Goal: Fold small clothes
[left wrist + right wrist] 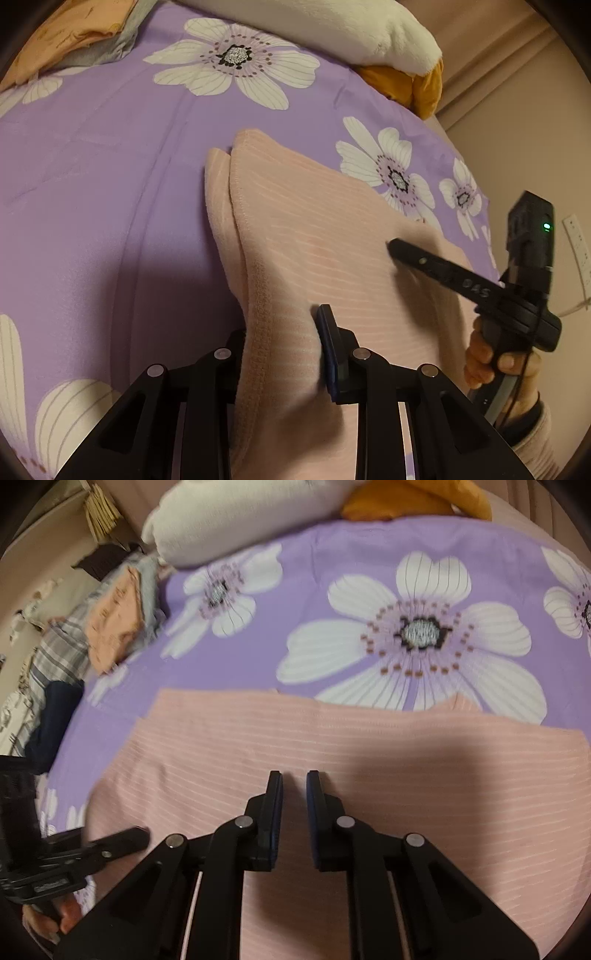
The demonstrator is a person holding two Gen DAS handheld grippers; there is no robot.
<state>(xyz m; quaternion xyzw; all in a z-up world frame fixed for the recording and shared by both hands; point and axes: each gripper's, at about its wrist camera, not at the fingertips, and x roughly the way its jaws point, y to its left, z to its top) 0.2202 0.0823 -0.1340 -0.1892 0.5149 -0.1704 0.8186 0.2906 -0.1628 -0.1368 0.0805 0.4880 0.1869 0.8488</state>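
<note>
A pale pink ribbed garment (314, 206) lies on the purple flowered bed sheet (110, 166). One side of it is lifted into a fold. My left gripper (284, 325) is shut on that raised edge; cloth covers its left finger and the blue pad of the right finger presses the fabric. In the right wrist view the garment (332, 738) spreads flat, and my right gripper (294, 779) hovers just over its middle, jaws standing a narrow gap apart with nothing between them. The right gripper (393, 247), held by a hand, reaches in from the right. The left gripper (140, 836) shows at the lower left.
A white plush pillow (332, 26) and an orange cushion (417, 88) lie at the far edge of the bed. Folded peach and grey clothes (114, 627) are stacked at the far left, beside a plaid cloth (59, 657) and a dark blue one (51, 716).
</note>
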